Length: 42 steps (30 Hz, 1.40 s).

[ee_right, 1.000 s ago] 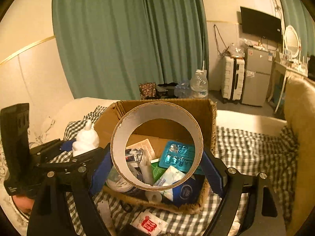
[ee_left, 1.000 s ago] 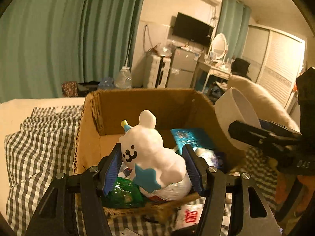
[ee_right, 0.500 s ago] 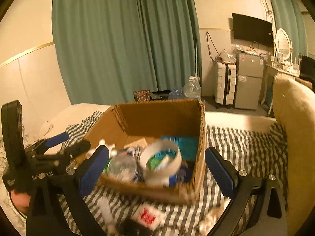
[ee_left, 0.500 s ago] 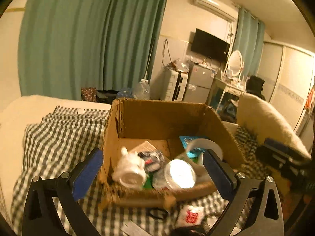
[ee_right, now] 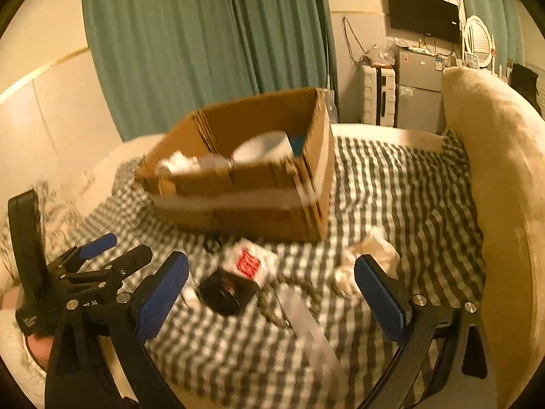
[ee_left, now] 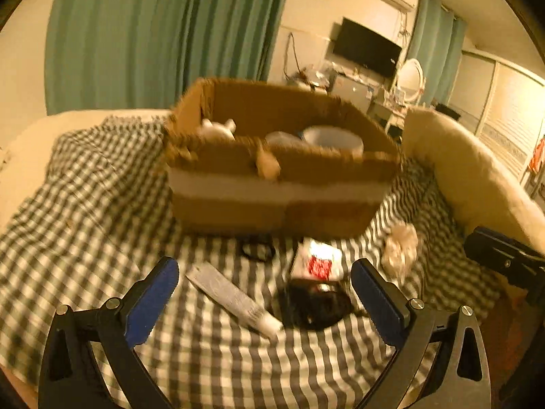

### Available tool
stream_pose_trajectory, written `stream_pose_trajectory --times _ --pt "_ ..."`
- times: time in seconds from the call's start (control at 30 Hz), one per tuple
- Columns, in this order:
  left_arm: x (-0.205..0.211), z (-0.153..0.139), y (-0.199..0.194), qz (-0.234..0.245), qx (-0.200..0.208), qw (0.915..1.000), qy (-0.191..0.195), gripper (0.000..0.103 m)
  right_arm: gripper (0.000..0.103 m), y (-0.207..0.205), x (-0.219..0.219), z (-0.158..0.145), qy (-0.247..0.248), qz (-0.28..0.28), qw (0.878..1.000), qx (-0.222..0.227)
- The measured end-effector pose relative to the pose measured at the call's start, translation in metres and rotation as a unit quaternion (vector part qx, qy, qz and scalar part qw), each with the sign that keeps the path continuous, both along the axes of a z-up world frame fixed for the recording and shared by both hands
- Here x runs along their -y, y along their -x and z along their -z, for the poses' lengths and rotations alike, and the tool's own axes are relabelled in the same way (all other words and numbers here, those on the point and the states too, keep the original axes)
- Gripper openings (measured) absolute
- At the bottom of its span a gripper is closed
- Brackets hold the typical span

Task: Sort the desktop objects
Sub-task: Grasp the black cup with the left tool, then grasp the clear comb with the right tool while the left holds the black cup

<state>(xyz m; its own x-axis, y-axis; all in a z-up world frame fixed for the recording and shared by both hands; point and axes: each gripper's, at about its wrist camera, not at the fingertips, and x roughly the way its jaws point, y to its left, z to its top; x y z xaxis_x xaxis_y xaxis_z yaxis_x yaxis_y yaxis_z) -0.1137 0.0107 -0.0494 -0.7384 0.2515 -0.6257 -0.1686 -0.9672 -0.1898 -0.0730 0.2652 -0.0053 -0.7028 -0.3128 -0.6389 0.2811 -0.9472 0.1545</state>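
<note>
A cardboard box (ee_left: 272, 201) (ee_right: 245, 204) stands on the checked cloth and holds the white bear figure (ee_left: 218, 127) and the white tape roll (ee_left: 332, 136), among other items. On the cloth near me lie a silver tube (ee_left: 235, 298), a black pouch (ee_left: 311, 303) (ee_right: 226, 289), a white packet with red print (ee_left: 320, 260) (ee_right: 250, 262) and a crumpled wrapper (ee_left: 400, 248) (ee_right: 371, 248). My left gripper (ee_left: 265, 303) is open and empty above these. My right gripper (ee_right: 272, 293) is open and empty too.
A beige cushion (ee_left: 470, 177) (ee_right: 504, 184) borders the cloth (ee_left: 85, 204) on the right. Green curtains (ee_right: 204, 41) hang behind the box. A small dark item (ee_left: 255, 248) lies by the box front. The left gripper shows in the right wrist view (ee_right: 85, 272).
Both grippers opened and dropped the bear figure and the tape roll into the box. Both then pulled back and tilted down toward the items on the cloth.
</note>
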Motion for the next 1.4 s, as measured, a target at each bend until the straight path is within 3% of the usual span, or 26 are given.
stream_pose_trajectory --times 0.57,0.63,0.67,0.7,0.9,1.0,1.13,1.27,1.33,1.4 --pt "-0.077 0.076 0.039 0.087 0.089 0.992 0.018 0.103 0.093 0.006 -0.012 0.04 -0.071 0.018 0.994 0.075" --pt "-0.078 0.082 0.043 0.091 0.097 0.991 0.014 0.092 0.093 0.009 -0.01 0.046 -0.08 0.014 0.993 0.086" --pt "-0.078 0.084 0.045 0.093 0.101 0.9904 0.013 0.079 0.093 0.009 -0.009 0.049 -0.081 0.011 0.992 0.094" --pt "-0.078 0.086 0.047 0.096 0.11 0.9892 0.015 0.079 0.093 0.01 -0.009 0.051 -0.08 0.007 0.992 0.098" --pt "-0.071 0.07 0.03 0.102 0.079 0.9914 0.021 0.079 0.092 0.017 -0.005 0.071 -0.078 0.0 0.987 0.141" --pt "-0.061 0.06 0.021 0.097 0.065 0.9928 0.025 0.079 0.085 0.024 0.0 0.09 -0.097 0.001 0.981 0.17" --pt "-0.044 0.054 0.014 0.083 0.059 0.9946 0.019 0.079 0.083 0.028 0.004 0.11 -0.122 0.009 0.972 0.201" --pt "-0.028 0.05 0.009 0.071 0.058 0.9957 0.012 0.079 0.061 0.032 0.001 0.128 -0.137 0.028 0.962 0.233" --pt "-0.022 0.046 0.006 0.066 0.055 0.9963 0.005 0.079 0.04 0.03 0.001 0.126 -0.141 0.03 0.963 0.229" --pt "-0.014 0.041 0.001 0.062 0.048 0.9969 0.002 0.079 0.03 0.026 0.003 0.121 -0.138 0.027 0.964 0.224"
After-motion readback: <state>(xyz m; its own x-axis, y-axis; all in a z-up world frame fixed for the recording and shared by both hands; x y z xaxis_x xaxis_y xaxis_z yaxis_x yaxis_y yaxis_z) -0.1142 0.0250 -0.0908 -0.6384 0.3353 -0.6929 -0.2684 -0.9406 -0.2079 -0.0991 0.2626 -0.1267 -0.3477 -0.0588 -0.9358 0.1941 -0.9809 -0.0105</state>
